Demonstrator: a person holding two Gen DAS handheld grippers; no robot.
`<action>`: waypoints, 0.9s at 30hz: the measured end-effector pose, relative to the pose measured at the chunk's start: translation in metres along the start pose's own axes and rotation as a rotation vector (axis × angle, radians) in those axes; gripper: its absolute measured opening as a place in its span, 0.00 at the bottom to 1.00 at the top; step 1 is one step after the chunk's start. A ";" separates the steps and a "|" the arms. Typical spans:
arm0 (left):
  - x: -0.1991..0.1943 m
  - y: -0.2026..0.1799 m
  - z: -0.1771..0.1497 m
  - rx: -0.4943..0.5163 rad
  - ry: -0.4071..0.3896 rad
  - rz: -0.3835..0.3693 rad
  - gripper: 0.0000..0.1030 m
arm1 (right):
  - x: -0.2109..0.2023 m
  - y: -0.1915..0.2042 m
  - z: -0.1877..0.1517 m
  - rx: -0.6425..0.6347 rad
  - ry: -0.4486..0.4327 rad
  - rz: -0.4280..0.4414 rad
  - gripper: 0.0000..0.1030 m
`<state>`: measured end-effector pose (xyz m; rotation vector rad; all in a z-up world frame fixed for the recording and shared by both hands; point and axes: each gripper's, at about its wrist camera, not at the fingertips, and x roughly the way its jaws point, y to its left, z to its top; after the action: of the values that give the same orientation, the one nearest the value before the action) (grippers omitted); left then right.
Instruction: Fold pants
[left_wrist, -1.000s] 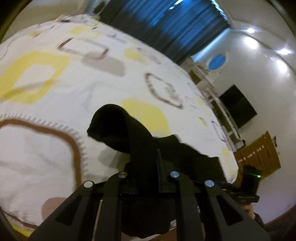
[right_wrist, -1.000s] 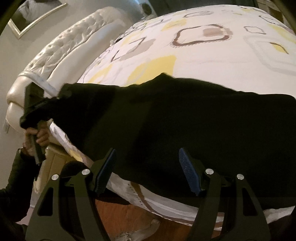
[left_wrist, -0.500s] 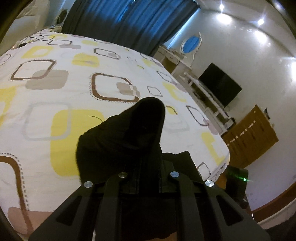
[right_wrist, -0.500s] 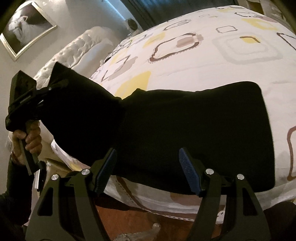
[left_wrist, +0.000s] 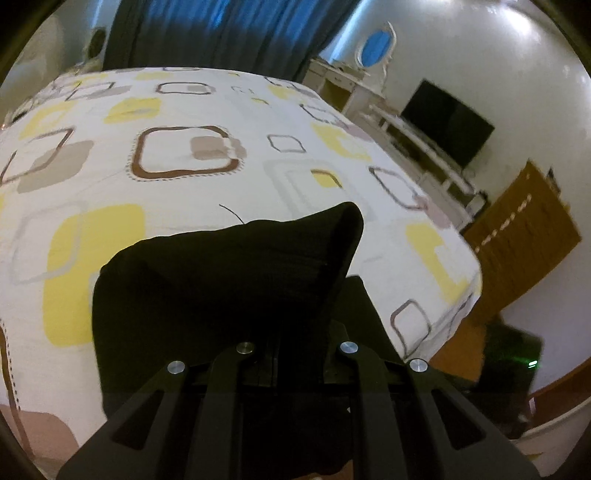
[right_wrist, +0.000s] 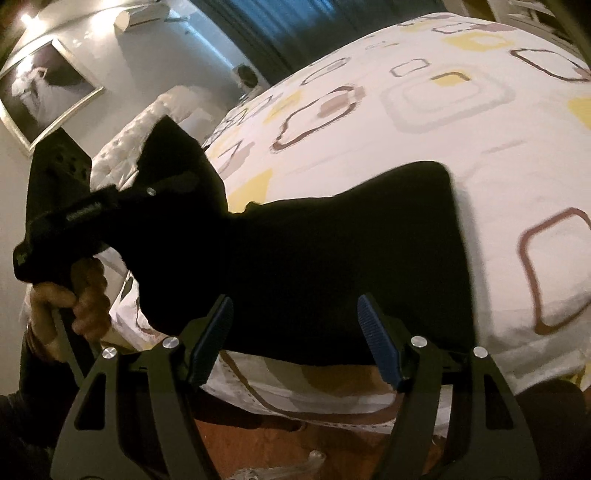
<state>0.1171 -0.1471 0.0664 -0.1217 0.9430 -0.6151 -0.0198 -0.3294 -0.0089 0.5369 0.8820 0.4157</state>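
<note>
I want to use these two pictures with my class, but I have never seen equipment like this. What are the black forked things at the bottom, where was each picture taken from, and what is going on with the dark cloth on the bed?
No robot here: a person holds a pair of hand-held tongs in each hand, with a wide-angle camera on each looking along its two fingers. The black forks at the bottom of each picture are those tongs.

One picture comes from the left tongs. They are shut on an end of the black pants and lift it above the bed, which has a white cover with yellow and brown squares.

The other comes from the right tongs. They are open, their blue pads near the pants' edge, gripping nothing. At the left of this view you see the person's hand holding the left tongs, with the rest of the pants lying on the bed.
</note>
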 end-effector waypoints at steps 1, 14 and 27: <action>0.010 -0.010 -0.002 0.014 0.016 0.007 0.12 | -0.004 -0.004 -0.001 0.009 -0.005 -0.004 0.68; 0.095 -0.057 -0.018 0.075 0.131 0.128 0.13 | -0.037 -0.051 -0.013 0.108 -0.058 -0.034 0.69; 0.118 -0.087 -0.020 0.138 0.139 0.207 0.14 | -0.034 -0.070 -0.020 0.173 -0.044 -0.036 0.69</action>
<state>0.1142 -0.2793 0.0009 0.1419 1.0293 -0.4994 -0.0468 -0.3984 -0.0405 0.6856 0.8884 0.2947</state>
